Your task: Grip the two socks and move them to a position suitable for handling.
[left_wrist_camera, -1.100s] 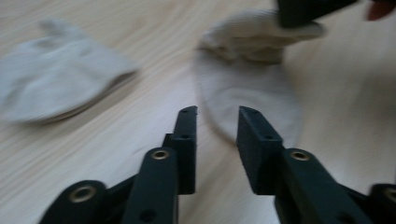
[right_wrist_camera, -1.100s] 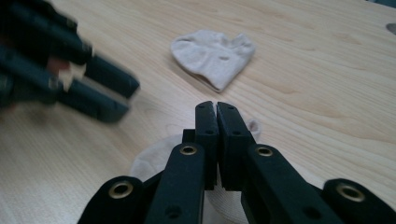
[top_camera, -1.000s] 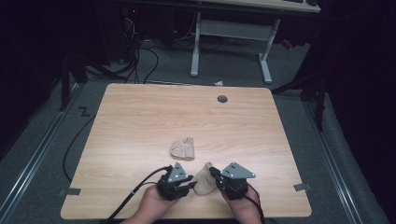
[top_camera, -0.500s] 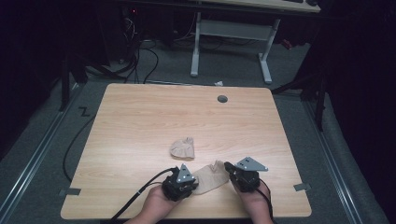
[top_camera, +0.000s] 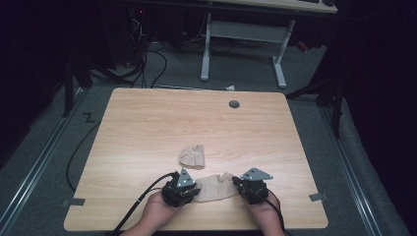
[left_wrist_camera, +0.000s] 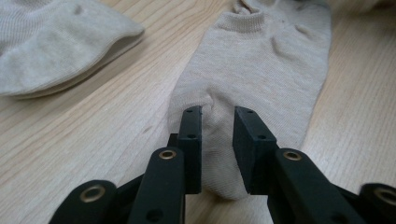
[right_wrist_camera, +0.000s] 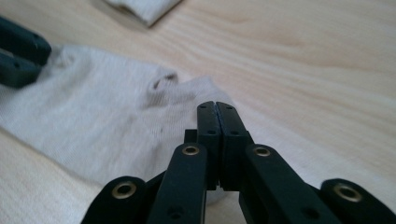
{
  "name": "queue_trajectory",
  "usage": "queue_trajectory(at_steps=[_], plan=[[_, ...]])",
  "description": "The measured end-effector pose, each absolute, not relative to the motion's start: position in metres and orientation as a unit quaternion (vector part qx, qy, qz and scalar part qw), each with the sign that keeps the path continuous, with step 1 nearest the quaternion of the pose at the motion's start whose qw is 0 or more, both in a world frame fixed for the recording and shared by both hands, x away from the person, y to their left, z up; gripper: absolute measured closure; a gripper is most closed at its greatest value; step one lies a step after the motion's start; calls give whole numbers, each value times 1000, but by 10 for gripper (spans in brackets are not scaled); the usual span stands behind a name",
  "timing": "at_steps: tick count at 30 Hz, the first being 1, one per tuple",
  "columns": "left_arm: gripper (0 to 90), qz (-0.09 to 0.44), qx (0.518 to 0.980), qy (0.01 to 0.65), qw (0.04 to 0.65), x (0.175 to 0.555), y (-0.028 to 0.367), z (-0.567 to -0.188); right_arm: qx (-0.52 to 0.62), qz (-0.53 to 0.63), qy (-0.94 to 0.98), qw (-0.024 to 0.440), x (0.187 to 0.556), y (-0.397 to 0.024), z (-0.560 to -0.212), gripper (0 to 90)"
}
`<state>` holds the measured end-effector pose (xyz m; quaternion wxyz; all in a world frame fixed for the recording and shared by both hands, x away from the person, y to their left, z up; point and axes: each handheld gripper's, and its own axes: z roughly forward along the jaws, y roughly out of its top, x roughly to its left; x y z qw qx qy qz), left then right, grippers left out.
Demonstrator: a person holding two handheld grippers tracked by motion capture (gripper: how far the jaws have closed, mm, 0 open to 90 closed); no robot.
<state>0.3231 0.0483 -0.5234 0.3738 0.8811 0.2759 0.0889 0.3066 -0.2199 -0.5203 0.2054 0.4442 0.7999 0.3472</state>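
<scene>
A beige sock lies stretched flat near the table's front edge, between my two grippers. My left gripper holds its toe end: the jaws have just been opening a little, and a fold of the sock still sits pinched between them. At the sock's other end, my right gripper has its jaws pressed together on the edge of the sock. The left gripper's jaws show at the far left of the right gripper view.
A second beige sock, folded over, lies just beyond the first. The wooden table has a round cable hole at the back. Cables trail off the front left.
The two hands have drawn apart, the right one moving right and down. The sock, bunched between the grippers a second ago, now lies spread out flat on the table.
</scene>
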Motion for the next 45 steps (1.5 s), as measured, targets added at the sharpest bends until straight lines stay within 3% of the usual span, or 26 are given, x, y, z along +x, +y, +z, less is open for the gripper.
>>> queue_trajectory(at_steps=[14,16,20,24,29,35,45], plan=[[710,83,890,273,357,311,92,-520,397,348,833,168,290,-193,-525,876],[674,76,888,279,359,310,96,-519,395,351,832,167,289,-193,-524,865],[623,74,848,312,423,315,112,-504,400,378,815,181,287,-195,-513,825],[590,88,835,327,434,321,124,-498,400,389,807,195,287,-191,-504,781],[572,132,813,373,428,339,156,-495,394,393,806,205,300,-175,-495,731],[565,150,798,404,420,351,180,-496,390,383,811,207,328,-154,-491,704],[563,140,793,416,422,354,186,-499,393,346,830,194,382,-99,-497,647]])
